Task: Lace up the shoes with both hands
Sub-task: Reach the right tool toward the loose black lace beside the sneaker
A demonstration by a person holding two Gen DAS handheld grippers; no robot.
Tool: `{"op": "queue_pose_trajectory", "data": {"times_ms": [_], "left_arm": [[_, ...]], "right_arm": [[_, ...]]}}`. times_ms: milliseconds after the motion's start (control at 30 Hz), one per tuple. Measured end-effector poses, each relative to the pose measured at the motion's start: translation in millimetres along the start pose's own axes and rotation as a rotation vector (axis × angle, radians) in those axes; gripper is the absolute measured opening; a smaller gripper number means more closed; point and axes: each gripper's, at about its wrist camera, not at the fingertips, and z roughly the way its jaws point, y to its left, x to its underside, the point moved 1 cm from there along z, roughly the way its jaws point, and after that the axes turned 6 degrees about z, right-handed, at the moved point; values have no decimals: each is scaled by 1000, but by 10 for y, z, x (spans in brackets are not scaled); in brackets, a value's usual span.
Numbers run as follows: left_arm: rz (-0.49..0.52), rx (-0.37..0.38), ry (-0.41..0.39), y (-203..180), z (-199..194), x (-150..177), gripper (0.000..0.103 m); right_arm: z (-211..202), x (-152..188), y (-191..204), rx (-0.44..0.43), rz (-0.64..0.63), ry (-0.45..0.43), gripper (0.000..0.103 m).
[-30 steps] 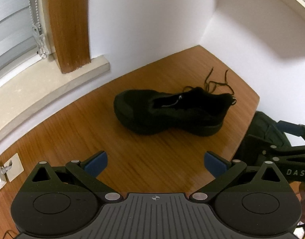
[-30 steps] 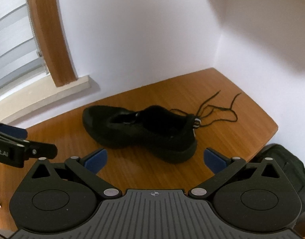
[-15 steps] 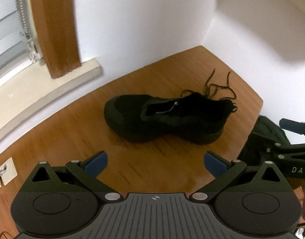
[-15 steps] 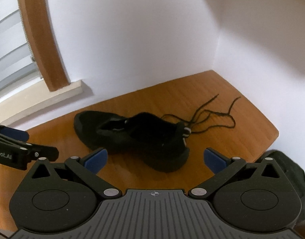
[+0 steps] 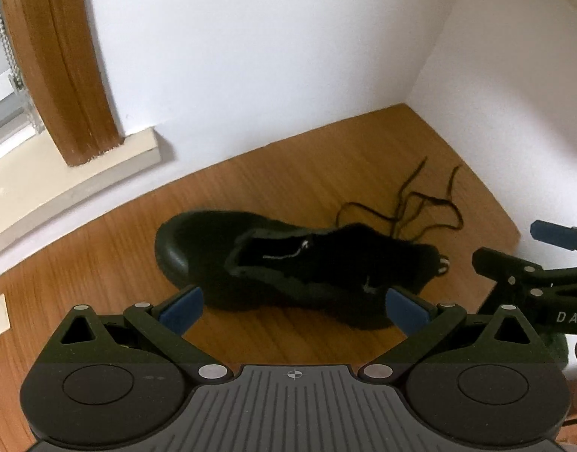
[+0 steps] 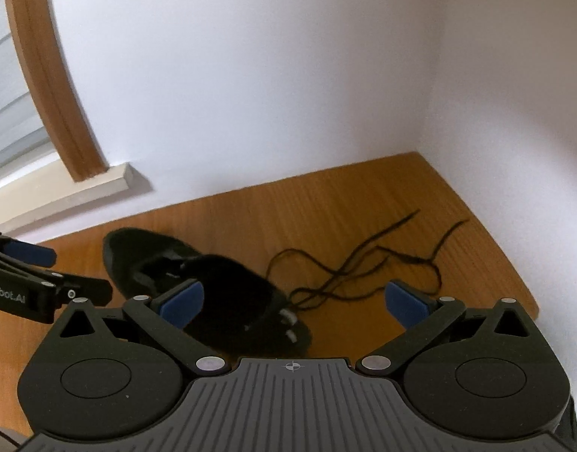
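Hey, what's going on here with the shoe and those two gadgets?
A person holds two handheld tongs over a black shoe lying on a wooden table in a white-walled corner. Both the left tongs and the right tongs are open and empty, hovering near the shoe. The black laces trail loose across the table behind the heel, untied. Neither lace has been grasped, so the lacing has not yet begun.
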Motion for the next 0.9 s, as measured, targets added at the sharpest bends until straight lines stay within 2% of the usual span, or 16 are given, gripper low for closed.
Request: {"op": "queue_pose_trajectory", "data": {"times_ms": [167, 433, 533, 667, 800, 900], "left_arm": [[-56, -65, 16, -70, 101, -9, 103], [-169, -129, 72, 52, 315, 196, 103], [-210, -162, 107, 170, 428, 317, 103], [-249, -189, 163, 356, 597, 461, 103], [-253, -223, 184, 470, 676, 539, 103], [-257, -241, 194, 548, 705, 579, 103]], "right_arm": [[209, -42, -282, -142, -23, 10, 103], [708, -36, -573, -229, -27, 102, 98], [883, -34, -601, -290, 3, 153, 98], [1042, 9, -521, -429, 48, 237, 98], [1142, 91, -303, -477, 36, 299, 98], [1140, 196, -122, -466, -3, 331, 102]]}}
